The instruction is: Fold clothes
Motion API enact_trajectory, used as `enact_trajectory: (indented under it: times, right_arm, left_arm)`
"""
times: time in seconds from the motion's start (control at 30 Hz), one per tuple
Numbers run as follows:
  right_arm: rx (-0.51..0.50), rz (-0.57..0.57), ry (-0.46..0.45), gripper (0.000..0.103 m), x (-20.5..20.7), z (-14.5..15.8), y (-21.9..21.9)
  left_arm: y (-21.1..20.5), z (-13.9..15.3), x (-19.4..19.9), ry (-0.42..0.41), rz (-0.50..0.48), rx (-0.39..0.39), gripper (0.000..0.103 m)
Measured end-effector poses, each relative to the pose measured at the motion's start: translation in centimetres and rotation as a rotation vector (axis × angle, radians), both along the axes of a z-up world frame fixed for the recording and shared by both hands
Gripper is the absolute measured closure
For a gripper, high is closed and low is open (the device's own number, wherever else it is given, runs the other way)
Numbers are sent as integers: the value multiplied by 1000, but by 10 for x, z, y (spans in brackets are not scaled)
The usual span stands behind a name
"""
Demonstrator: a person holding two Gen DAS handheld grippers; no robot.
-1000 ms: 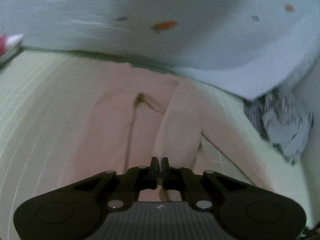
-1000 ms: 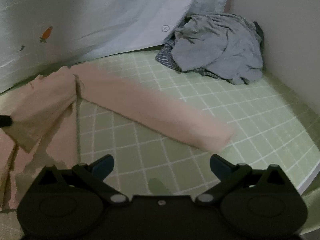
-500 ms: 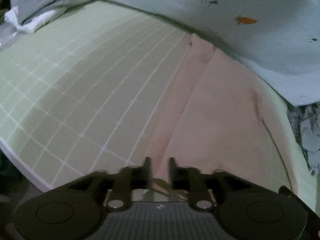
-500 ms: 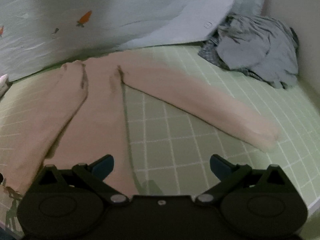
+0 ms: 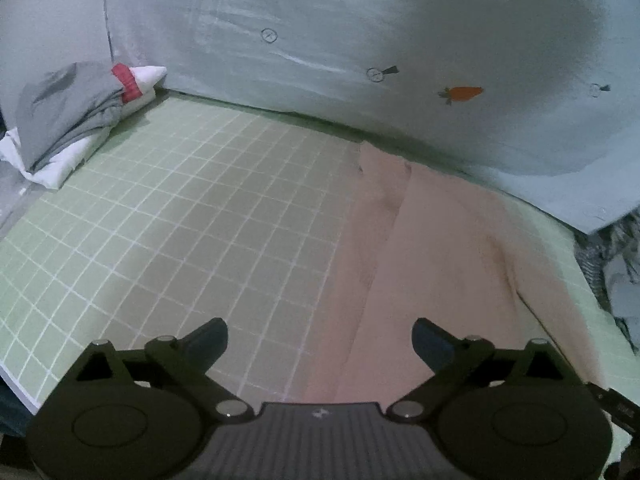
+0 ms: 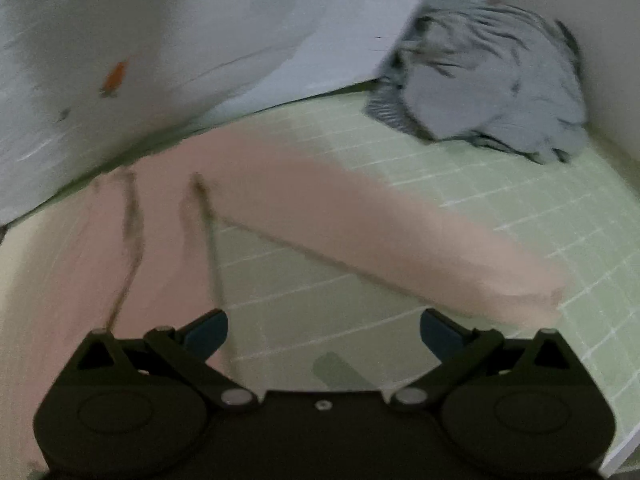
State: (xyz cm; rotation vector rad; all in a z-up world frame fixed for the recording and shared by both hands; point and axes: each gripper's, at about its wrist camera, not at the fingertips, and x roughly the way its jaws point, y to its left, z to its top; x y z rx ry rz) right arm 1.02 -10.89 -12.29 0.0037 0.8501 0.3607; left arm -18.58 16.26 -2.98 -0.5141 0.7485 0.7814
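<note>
1. I hold two claws. My left claw (image 5: 320, 334) is opening, its jaws already spread wide, with nothing gripped; the edge of the pink garment (image 5: 436, 272) lies below the gap.
2. My right claw (image 6: 324, 330) also stands wide open and empty, hanging over the green surface beside the garment.
3. One pink garment (image 6: 320, 216) lies flat on the bed sheet: in the right wrist view its body is at the left and one long part stretches out to the right, away from the rest.
4. Two heaps of other clothes: a grey-blue pile (image 6: 492, 92) at the far right corner, well apart from the pink piece, and a grey, white and red pile (image 5: 76, 120) at the far left corner.
5. The surface is one pale green sheet (image 5: 168, 232) with a white grid of lines.
6. Behind it hangs or stands a light blue cloth (image 5: 360, 40) printed with small carrots, of which I count two orange ones in the left view. A plain pale wall (image 6: 600, 40) closes the right side. The right view is blurred.
</note>
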Motion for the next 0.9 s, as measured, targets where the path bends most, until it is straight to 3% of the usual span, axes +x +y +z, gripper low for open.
enact_trajectory:
  times: [0.27,0.4,0.57,0.67,0.77,0.9]
  right_arm:
    - [-78,-193,11,0,55,-9,-43]
    - [-62,-261,55,0,79,-17,-62]
    - [-41,-281,118,0,93,-33,-67]
    - [-88,-281,97,5,94,-34,-59]
    - [-142,-267,69,34,90,-31,-51]
    - [-113,-225,58,97,83,-25,-49]
  left_arm:
    - [13,-3,42,52,-8,4,5]
    - [21,-9,62,59,-12,-2,5]
    - [36,-18,85,80,7,-15,5]
    - [42,-20,93,86,18,-16,5]
    - [45,-23,94,92,16,-28,5]
    - [49,-30,85,98,11,-57,5]
